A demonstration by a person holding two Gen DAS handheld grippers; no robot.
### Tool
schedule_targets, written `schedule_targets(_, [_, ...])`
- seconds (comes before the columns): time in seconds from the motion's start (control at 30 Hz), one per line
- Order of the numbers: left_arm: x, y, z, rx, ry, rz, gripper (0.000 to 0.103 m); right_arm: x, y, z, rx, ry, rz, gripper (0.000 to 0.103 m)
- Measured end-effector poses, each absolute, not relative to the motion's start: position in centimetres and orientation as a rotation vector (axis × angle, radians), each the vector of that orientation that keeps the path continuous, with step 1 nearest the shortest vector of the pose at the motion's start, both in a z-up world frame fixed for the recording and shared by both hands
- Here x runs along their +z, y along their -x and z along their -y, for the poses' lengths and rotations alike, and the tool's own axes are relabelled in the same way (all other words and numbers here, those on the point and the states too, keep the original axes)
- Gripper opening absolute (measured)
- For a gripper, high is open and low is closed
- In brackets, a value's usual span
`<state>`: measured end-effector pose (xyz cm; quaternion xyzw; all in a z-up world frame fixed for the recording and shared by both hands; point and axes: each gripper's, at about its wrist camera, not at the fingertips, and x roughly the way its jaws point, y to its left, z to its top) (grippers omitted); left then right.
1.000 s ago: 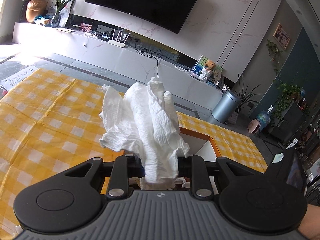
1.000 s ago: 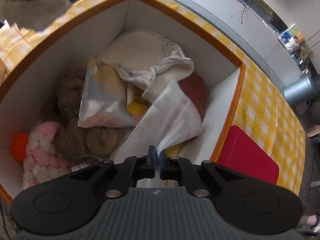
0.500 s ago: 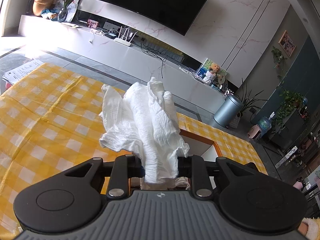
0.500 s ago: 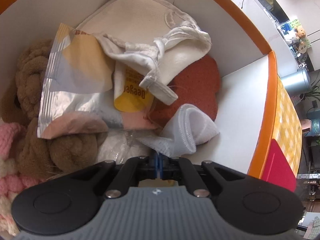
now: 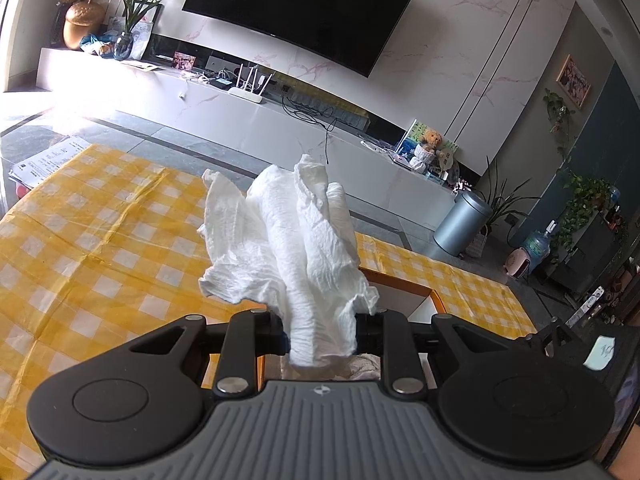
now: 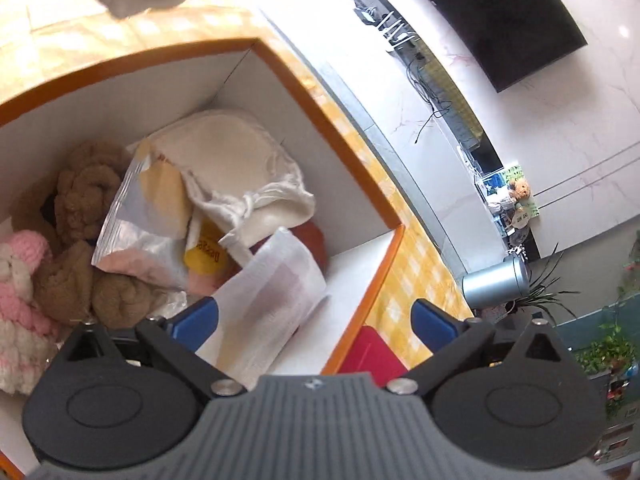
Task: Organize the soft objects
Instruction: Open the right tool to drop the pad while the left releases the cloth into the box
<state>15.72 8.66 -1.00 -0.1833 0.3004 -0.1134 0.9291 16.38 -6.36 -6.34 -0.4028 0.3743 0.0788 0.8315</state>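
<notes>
Above the checked tabletop (image 5: 100, 240), a white tissue (image 5: 292, 248) is being clamped by the left hand-held gripper (image 5: 322, 332). Over the box (image 6: 360, 184), the right hand-held gripper (image 6: 314, 320) is being held apart, a cloth (image 6: 268, 300) lying among toys and packets.

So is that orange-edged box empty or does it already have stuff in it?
Already partly filled: the box holds brown plush, a cream cloth and a white cloth.

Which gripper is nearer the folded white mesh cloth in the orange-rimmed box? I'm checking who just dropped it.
Right. The right gripper hangs open directly above the folded white mesh cloth. The left gripper, shut on a crumpled white tissue, is beyond the box's rim.
</notes>
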Motion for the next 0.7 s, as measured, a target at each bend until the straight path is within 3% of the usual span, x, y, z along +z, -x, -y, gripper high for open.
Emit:
schedule_targets(0.37, [-1.5,-17.1,-5.1,-0.335,0.323,-0.658,0.027,-0.8,-17.2,15.4,0.061,0.248,-0.62,0.1])
schedule_targets(0.53, [-3.2,-18.7,-2.6,-0.412,0.28,-0.73,0.027,-2.9,-18.0,20.1,0.077,-0.159,-0.613,0.1])
schedule_targets(0.7, [-4.5,-20.0,-0.5,-0.348,0.155,-0.76,0.027,-5.4,-17.7,19.9,0.114,-0.15,-0.627,0.1])
